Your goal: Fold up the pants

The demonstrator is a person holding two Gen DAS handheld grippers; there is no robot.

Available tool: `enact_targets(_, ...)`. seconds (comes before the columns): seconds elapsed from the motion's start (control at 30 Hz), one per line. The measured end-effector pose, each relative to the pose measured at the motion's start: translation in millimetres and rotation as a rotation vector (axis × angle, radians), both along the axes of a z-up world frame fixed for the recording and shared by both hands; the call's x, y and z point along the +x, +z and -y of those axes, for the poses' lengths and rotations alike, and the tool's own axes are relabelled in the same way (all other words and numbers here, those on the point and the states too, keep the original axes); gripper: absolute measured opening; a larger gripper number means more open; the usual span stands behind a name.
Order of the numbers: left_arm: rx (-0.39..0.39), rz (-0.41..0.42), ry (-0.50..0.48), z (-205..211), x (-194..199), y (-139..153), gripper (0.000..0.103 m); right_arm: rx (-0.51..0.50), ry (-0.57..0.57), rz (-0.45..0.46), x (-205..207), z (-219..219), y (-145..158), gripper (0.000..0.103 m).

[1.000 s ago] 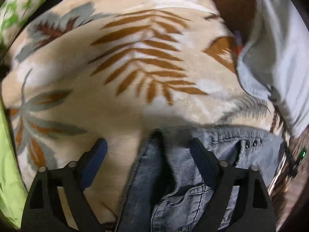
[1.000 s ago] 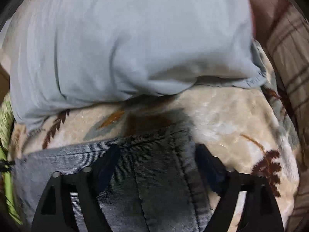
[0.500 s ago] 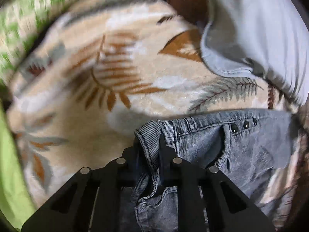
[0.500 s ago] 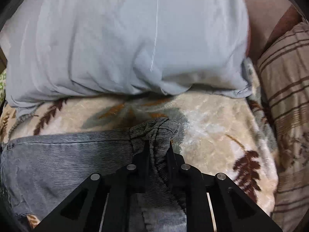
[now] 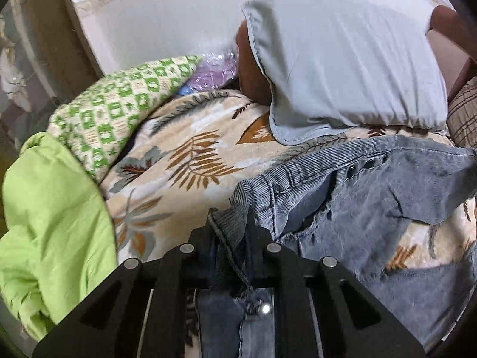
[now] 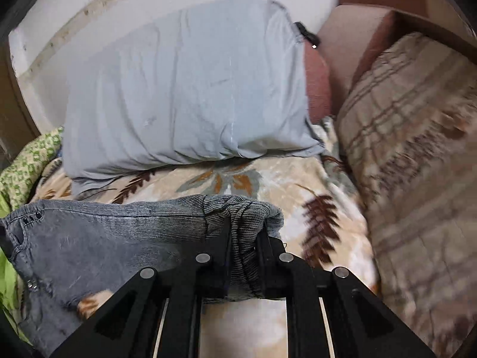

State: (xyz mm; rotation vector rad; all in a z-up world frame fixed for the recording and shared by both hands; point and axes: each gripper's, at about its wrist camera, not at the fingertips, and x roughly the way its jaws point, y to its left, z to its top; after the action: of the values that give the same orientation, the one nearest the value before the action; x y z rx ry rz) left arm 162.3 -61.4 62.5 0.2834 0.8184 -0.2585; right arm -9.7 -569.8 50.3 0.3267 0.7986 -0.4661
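Note:
Grey-blue jeans (image 5: 372,214) hang by the waistband above a leaf-patterned blanket (image 5: 184,155). My left gripper (image 5: 231,223) is shut on the left end of the waistband, denim bunched between its jaws. In the right wrist view the same jeans (image 6: 98,238) stretch away to the left, and my right gripper (image 6: 244,229) is shut on the right end of the waistband. The band runs taut between the two grippers, with three dark rivets (image 5: 368,164) showing near the fly. The legs trail down out of sight.
A pale blue pillow (image 6: 184,89) lies at the head of the bed behind the jeans. A green patterned quilt (image 5: 119,104) and a lime cloth (image 5: 50,223) bunch up on the left. A plaid cushion (image 6: 417,164) lines the right side, with a white wall behind.
Both grippers went from open around the waistband to shut on it. They then rose with the jeans, lifting the waist off the blanket, so the pillow and wall came into view.

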Motion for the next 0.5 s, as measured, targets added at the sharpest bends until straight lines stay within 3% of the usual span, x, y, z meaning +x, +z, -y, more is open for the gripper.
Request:
enact_targets(0.23, -0.019, 0.043, 0.014, -25, -55, 7, 0.013, 0.006, -0.026, 0.051, -76, -27, 19, 0.013)
enact_targets(0.5, -0.041, 0.016, 0.015, -48, -98, -5, 0.014, 0.039, -0.048, 0.062, -142, -55, 6, 0.013)
